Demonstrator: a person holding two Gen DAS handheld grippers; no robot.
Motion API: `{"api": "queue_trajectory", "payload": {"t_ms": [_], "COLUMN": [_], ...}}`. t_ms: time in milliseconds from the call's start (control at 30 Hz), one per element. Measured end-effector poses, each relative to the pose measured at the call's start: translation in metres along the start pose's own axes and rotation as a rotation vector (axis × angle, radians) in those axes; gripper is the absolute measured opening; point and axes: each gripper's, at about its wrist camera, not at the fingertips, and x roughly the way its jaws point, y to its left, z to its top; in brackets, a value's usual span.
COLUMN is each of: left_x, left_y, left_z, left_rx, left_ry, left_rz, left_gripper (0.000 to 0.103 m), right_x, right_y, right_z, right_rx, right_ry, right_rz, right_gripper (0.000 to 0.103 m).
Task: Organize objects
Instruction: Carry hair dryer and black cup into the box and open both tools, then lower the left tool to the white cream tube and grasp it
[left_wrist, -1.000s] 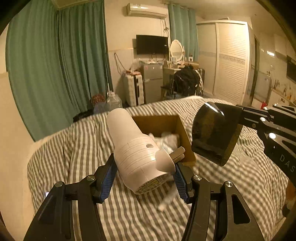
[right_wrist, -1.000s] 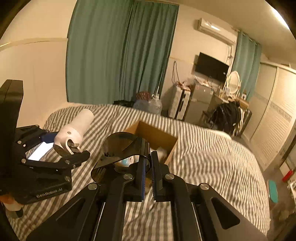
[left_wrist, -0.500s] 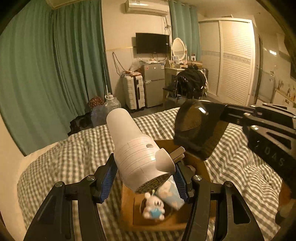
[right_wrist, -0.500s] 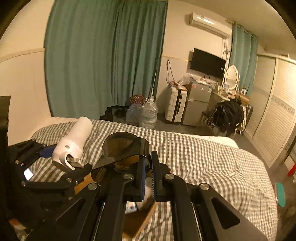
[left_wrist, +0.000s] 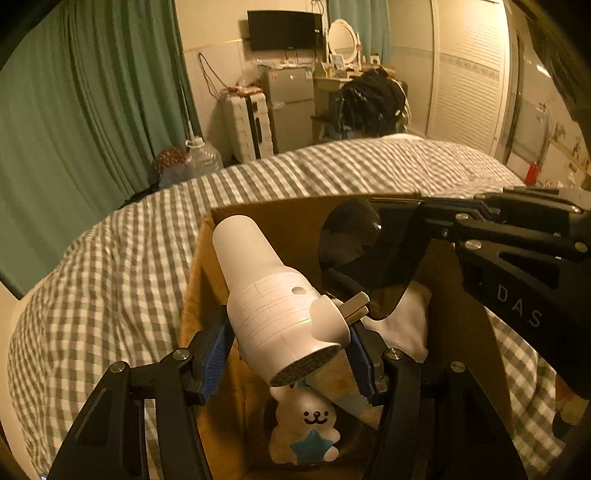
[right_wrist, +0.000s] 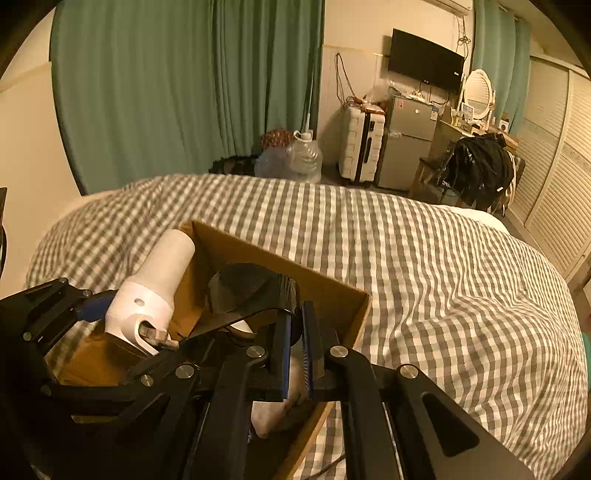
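Note:
My left gripper (left_wrist: 290, 354) is shut on a white hair dryer (left_wrist: 269, 295), its nozzle pointing up and away. The dryer hangs over the left side of an open cardboard box (left_wrist: 280, 214) on the checked bed. My right gripper (right_wrist: 297, 332) is shut on dark sunglasses (right_wrist: 251, 291), pinched by the frame, and holds them over the box. From the left wrist view the sunglasses (left_wrist: 351, 240) hang to the right of the dryer, on the right gripper (left_wrist: 436, 218). In the right wrist view the dryer (right_wrist: 155, 288) and the left gripper (right_wrist: 92, 308) are at the left.
Inside the box lie a white plush toy (left_wrist: 306, 432) with a blue star and a white cloth (left_wrist: 402, 325). The checked bed cover (right_wrist: 424, 266) spreads around the box. Beyond the bed stand green curtains, a water jug (right_wrist: 304, 157), a suitcase and a small fridge.
Both grippers have moved forward and down with their loads, from short of the box to right over its opening. Neither grip has changed.

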Motion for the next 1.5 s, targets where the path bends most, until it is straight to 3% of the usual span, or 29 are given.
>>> {"api": "queue_trajectory", "payload": {"t_ms": [200, 300, 333, 400, 533, 700, 900, 967, 1067, 1267, 1500], "left_x": [0.007, -0.004, -0.01, -0.025, -0.061, -0.121, -0.192, -0.21, -0.229, -0.236, -0.189], "left_y": [0.001, -0.002, -0.003, -0.003, -0.002, 0.003, 0.0, 0.0, 0.001, -0.012, -0.027], "left_z": [-0.007, -0.009, -0.009, -0.005, -0.002, 0.001, -0.001, -0.006, -0.017, -0.052, -0.096], "left_rx": [-0.004, -0.005, -0.004, -0.001, -0.005, -0.038, -0.051, -0.052, -0.064, -0.039, -0.053], "left_ry": [0.035, 0.05, 0.039, 0.009, -0.042, -0.11, -0.2, -0.221, -0.241, -0.241, -0.17], "left_rz": [-0.029, -0.031, -0.024, -0.001, 0.026, 0.025, 0.032, 0.035, 0.04, 0.039, 0.058], "left_gripper": [0.06, 0.063, 0.071, 0.082, 0.086, 0.086, 0.086, 0.089, 0.093, 0.095, 0.097], "right_x": [0.009, 0.003, 0.0, -0.013, -0.046, -0.109, -0.191, -0.213, -0.245, -0.259, -0.213], "right_y": [-0.001, 0.003, 0.004, 0.004, 0.002, 0.003, 0.011, 0.014, 0.018, 0.026, 0.032], "right_z": [-0.011, -0.016, -0.018, -0.018, -0.013, -0.007, -0.006, -0.011, -0.028, -0.075, -0.148], "right_rx": [0.015, 0.04, 0.044, 0.056, 0.097, 0.109, 0.1, 0.091, 0.088, 0.072, 0.105], "right_ry": [0.035, 0.052, 0.049, 0.026, -0.022, -0.099, -0.194, -0.216, -0.239, -0.223, -0.112], "right_rz": [0.006, 0.041, 0.039, 0.036, 0.042, 0.023, -0.007, -0.016, -0.031, -0.044, -0.094], "right_gripper": [0.009, 0.033, 0.044, 0.048, 0.06, 0.061, 0.072, 0.08, 0.09, 0.091, 0.091]}}
